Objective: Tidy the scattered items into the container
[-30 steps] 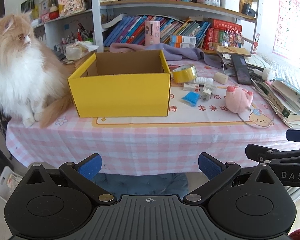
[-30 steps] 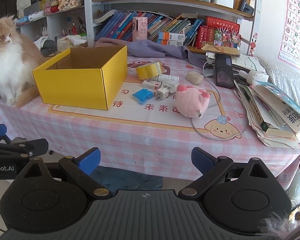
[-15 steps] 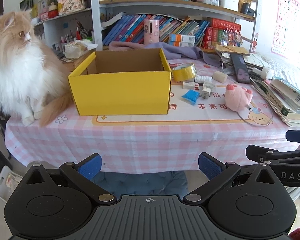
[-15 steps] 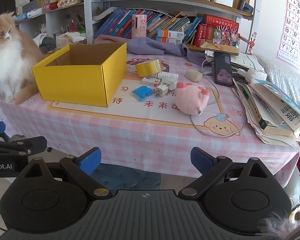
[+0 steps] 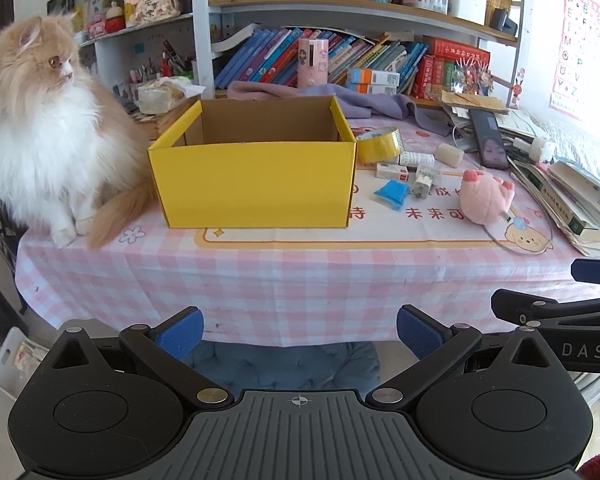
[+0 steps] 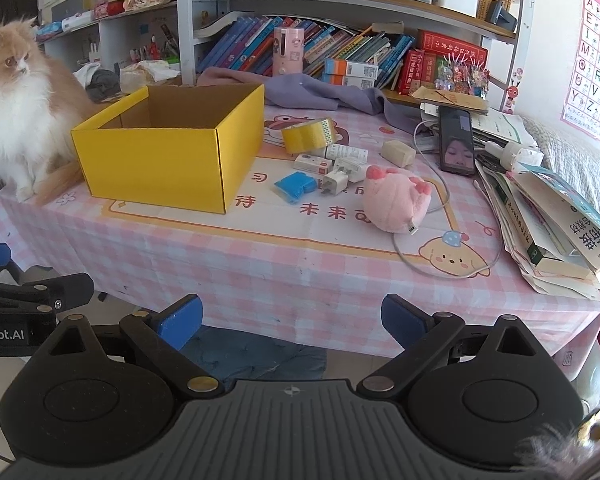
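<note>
An open, empty yellow box point(image 5: 256, 184) point(image 6: 156, 168) stands on the pink checked tablecloth. To its right lie a yellow tape roll point(image 5: 380, 145) point(image 6: 308, 135), a blue packet point(image 5: 390, 193) point(image 6: 295, 185), a white charger plug point(image 5: 424, 180) point(image 6: 336, 181), small white boxes point(image 6: 312, 163), a beige block point(image 6: 398, 153) and a pink plush toy point(image 5: 486, 201) point(image 6: 396, 199). My left gripper point(image 5: 298, 334) and right gripper point(image 6: 291, 322) are both open and empty, below the table's front edge.
A fluffy orange-and-white cat point(image 5: 44, 136) sits on the table's left end beside the box. A phone point(image 6: 456, 140) with a white cable point(image 6: 444, 268), a pile of books point(image 6: 552, 216) and a purple cloth point(image 6: 312, 92) lie at the right and back. Bookshelves stand behind.
Both grippers have moved forward and up towards the table; the box and items look closer. The cat has turned its head to the right. The jaws stay open.
</note>
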Demonstrator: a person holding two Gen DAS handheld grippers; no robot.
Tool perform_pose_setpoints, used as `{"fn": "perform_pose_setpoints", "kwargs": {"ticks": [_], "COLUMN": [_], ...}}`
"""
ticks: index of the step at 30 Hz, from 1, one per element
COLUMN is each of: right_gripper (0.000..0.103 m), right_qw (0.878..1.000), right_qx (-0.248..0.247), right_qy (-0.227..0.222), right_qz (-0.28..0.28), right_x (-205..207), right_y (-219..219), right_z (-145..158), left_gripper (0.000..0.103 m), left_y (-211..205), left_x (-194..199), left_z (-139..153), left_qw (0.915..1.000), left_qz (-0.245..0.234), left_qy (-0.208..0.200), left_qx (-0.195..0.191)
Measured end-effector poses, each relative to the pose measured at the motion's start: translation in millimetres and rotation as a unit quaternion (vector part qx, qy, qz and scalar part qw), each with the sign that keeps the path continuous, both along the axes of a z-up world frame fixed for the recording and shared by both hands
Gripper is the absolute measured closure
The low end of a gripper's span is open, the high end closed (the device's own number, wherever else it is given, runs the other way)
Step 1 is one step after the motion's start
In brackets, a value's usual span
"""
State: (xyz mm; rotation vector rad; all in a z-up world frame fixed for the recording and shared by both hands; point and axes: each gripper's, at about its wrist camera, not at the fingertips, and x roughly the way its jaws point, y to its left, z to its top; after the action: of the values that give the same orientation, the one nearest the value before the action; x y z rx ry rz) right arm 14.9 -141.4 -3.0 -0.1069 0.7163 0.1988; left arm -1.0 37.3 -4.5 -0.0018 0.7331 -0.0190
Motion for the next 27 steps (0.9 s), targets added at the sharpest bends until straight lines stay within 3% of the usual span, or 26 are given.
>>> {"fn": "perform_pose_setpoints", "kwargs": {"ticks": [27], "right_gripper": [0.005], "right_qw": [1.0], "right_qx": [0.008], "right_qy": [0.015], "right_qz": [-0.01], "right_x": [29.2], "right_y": [-23.7], "right_z": [-9.9], "left_gripper": [0.0], "left_y": [-24.4], "left_x": [31.0], "left_z": [-9.8], "left_qw": [0.9996], "left_qz": [-0.017], "left_qy": [0.021], "left_qx": [0.008]}}
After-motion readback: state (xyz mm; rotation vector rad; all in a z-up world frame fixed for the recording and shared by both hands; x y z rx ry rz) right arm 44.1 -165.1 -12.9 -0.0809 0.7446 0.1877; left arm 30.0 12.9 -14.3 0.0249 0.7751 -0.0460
